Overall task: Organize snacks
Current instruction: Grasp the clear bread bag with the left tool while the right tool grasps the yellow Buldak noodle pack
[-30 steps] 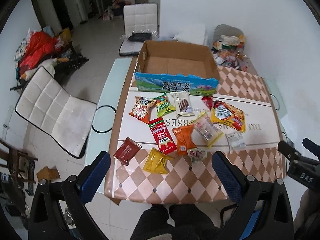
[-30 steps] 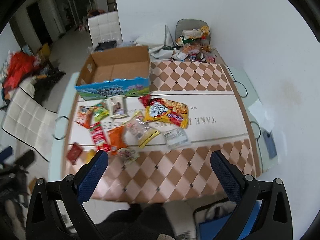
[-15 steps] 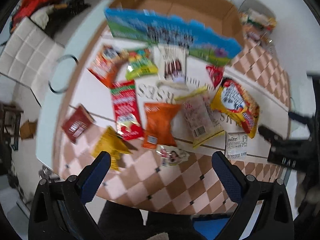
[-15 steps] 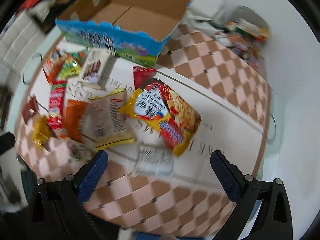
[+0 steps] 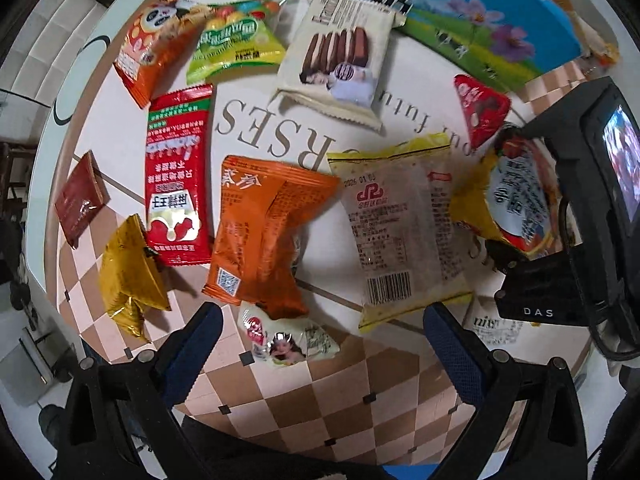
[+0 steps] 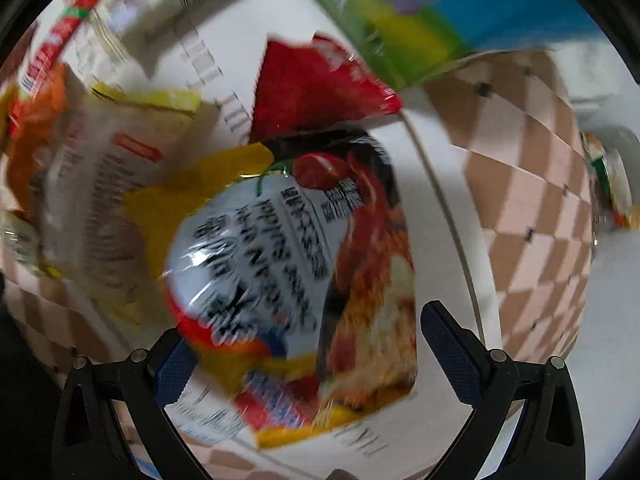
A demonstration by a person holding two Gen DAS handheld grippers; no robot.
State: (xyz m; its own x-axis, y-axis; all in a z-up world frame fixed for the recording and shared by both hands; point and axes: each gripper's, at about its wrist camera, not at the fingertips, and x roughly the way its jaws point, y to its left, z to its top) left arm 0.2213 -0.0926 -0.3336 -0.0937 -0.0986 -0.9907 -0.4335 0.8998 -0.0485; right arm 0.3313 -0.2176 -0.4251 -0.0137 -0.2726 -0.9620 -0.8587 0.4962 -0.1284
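While both my grippers hang wide open and empty, my right gripper (image 6: 308, 356) straddles the yellow noodle packet (image 6: 288, 264), which I judge needs pinching next.

checkered brown-and-pink table (image 5: 332, 408), white lettered centre strip, pale floor (image 5: 24, 364)

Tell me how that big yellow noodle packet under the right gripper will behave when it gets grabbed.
The noodle packet is glossy film with glare on it, so it may slip between the open jaws of the right gripper. It looks puffy and crinkled, so probably light and floppy at the edges, with a brittle block inside. Its corner overlaps the clear yellow-edged packet, which may get dragged along.
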